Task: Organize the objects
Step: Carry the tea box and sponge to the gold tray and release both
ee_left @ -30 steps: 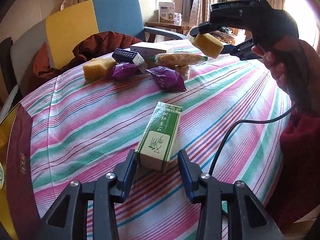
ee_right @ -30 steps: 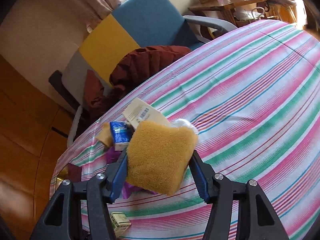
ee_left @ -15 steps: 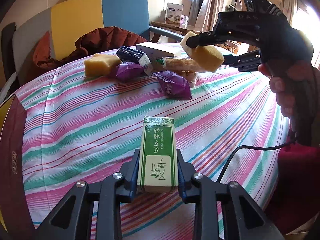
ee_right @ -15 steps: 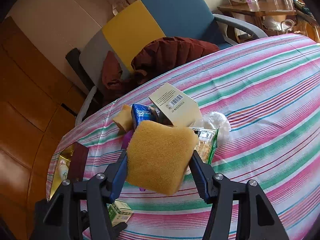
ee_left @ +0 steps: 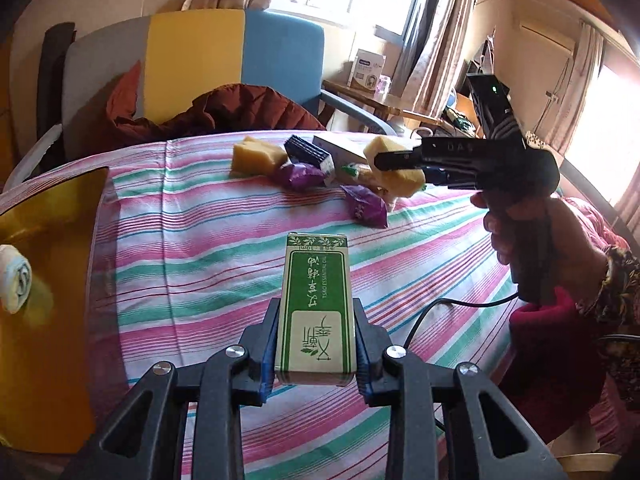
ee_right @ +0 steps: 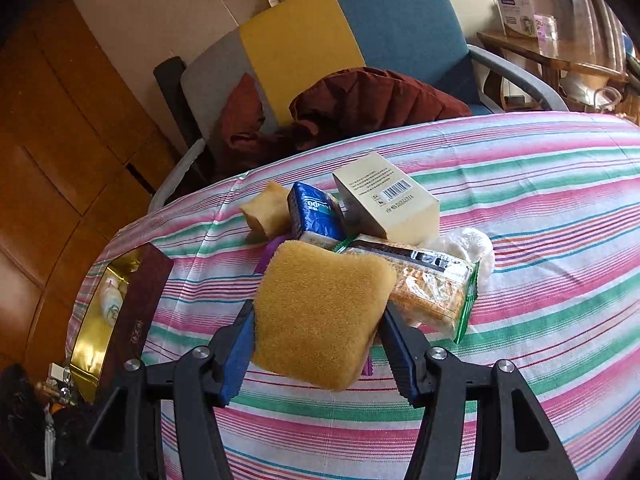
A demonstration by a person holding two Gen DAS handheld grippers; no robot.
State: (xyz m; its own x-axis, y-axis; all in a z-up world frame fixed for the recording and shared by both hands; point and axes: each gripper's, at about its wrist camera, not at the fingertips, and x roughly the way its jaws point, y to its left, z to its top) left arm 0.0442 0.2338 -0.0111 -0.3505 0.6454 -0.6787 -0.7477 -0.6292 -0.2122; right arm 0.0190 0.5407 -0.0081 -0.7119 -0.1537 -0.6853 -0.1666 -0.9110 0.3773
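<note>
My left gripper [ee_left: 316,344] is shut on a green and white essential-oil box [ee_left: 317,308], held clear above the striped tablecloth [ee_left: 192,248]. My right gripper [ee_right: 316,332] is shut on a yellow sponge [ee_right: 320,316], hanging over a heap of objects. In the left wrist view that sponge [ee_left: 400,172] shows at the right gripper's tip, in a person's hand [ee_left: 528,232]. The heap holds a second yellow sponge [ee_right: 266,210], a blue tissue pack [ee_right: 316,214], a beige carton [ee_right: 386,202], a snack bar [ee_right: 432,292] and purple packets [ee_left: 366,206].
A gold-lined tray with a dark red wall [ee_right: 132,320] sits at the table's left edge, holding a rolled white cloth [ee_left: 16,278]. A chair with a dark red jacket [ee_right: 360,108] stands behind the table. A black cable [ee_left: 432,312] runs across the cloth at right.
My left gripper closed on the green box and lifted it off the cloth, swinging toward the gold tray. My right gripper carried the sponge closer over the heap while rolling level.
</note>
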